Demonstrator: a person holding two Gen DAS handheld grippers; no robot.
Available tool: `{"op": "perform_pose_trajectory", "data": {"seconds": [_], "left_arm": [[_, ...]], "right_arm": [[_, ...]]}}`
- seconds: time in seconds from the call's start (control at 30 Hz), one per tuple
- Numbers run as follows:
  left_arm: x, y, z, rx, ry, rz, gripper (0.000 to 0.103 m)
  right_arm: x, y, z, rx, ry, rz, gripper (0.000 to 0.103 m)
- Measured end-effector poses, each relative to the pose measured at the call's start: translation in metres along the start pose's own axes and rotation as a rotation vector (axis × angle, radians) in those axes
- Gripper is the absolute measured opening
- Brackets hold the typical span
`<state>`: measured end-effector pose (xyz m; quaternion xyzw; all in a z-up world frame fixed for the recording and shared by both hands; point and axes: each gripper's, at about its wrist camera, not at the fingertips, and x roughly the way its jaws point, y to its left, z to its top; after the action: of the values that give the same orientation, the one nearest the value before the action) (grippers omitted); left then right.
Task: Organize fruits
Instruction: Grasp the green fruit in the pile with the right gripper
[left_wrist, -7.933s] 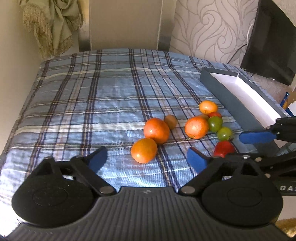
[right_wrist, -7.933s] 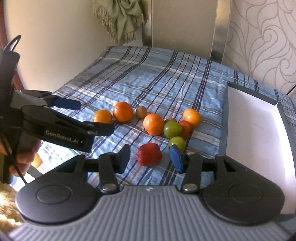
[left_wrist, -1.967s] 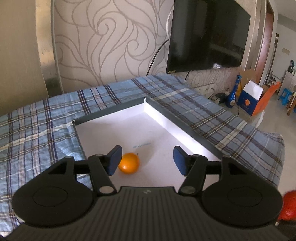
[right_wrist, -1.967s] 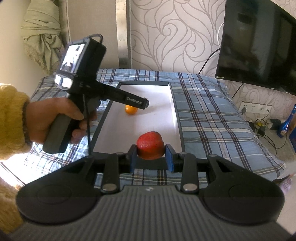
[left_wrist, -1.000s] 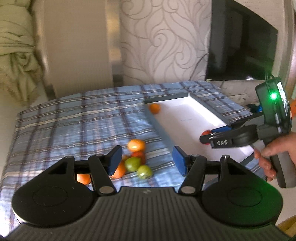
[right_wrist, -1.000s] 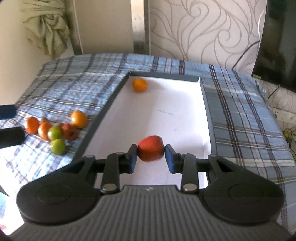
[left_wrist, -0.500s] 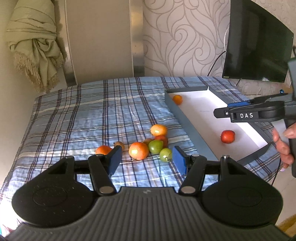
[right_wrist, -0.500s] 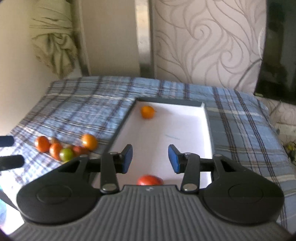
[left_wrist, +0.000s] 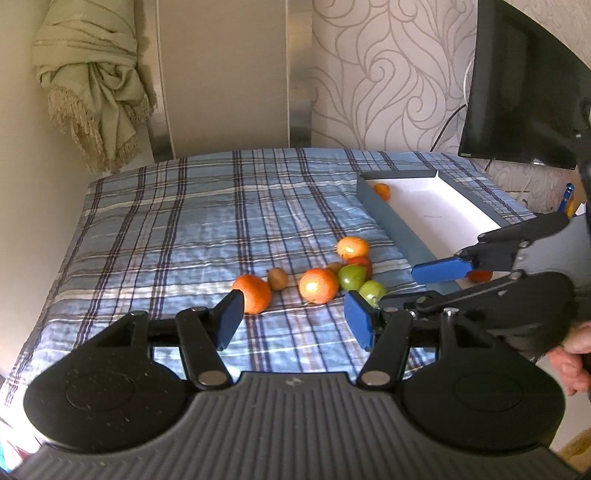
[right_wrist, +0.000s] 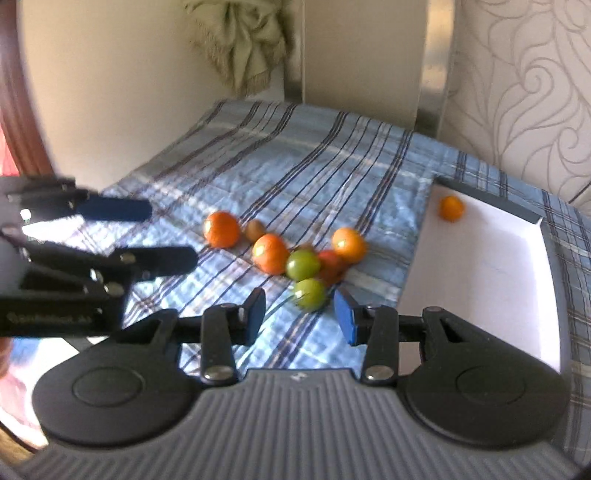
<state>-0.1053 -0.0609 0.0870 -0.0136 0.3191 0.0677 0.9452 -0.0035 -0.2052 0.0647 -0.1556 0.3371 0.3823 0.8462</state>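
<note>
Hovering, both hand-held grippers: left (left_wrist: 293, 315) and right (right_wrist: 299, 314) wide apart, empty; fruit cluster (right_wrist: 295, 258) beside tray (right_wrist: 406, 288) wall.

No text can be read with any certainty. In the right wrist view the side of the left gripper (right_wrist: 110, 229) carries a pale line of lettering low on its black body, but the blur leaves it illegible. Both views show a small embossed mark at the top centre of the ribbed grey camera housing (left_wrist: 291, 383); it is too small to make out as a letter or logo. The white floor of the tray (left_wrist: 391, 218) bears a faint dark smudge that may be print, unreadable at this size.
</note>
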Motion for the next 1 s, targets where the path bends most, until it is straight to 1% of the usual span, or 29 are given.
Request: {"op": "perform_pose_trajectory", "data": {"seconds": [0.13,0.2,0.33,0.4,0.47,0.5,0.53,0.63,0.87,1.0], "left_arm": [[0.000,0.014,-0.005,-0.002,0.010,-0.002,0.066],[0.000,0.020,-0.007,0.000,0.015,-0.001,0.066],[0.001,0.033,-0.009,0.004,0.022,0.000,0.066],[0.001,0.039,-0.010,0.013,0.024,-0.001,0.066],[0.001,0.045,-0.010,0.020,0.026,-0.003,0.066],[0.001,0.047,-0.010,0.021,0.026,-0.004,0.066],[0.002,0.049,-0.010,0.022,0.025,-0.006,0.066],[0.006,0.054,-0.009,0.021,0.027,-0.018,0.066],[0.017,0.049,-0.005,0.049,0.021,-0.079,0.066],[0.024,0.040,-0.005,0.067,0.022,-0.108,0.066]], "right_arm": [[0.019,0.002,0.003,0.029,0.052,-0.041,0.044],[0.027,0.003,0.002,0.034,0.064,-0.061,0.043],[0.042,0.006,0.002,0.046,0.085,-0.081,0.040],[0.048,0.008,0.002,0.049,0.093,-0.089,0.036],[0.053,0.009,0.002,0.058,0.098,-0.103,0.037],[0.055,0.008,0.003,0.063,0.099,-0.109,0.035],[0.055,0.009,0.003,0.065,0.097,-0.120,0.030],[0.056,0.010,0.004,0.072,0.097,-0.132,0.028],[0.040,0.017,0.004,0.082,0.095,-0.115,0.028],[0.021,0.016,0.010,0.138,0.093,-0.052,0.028]]}}
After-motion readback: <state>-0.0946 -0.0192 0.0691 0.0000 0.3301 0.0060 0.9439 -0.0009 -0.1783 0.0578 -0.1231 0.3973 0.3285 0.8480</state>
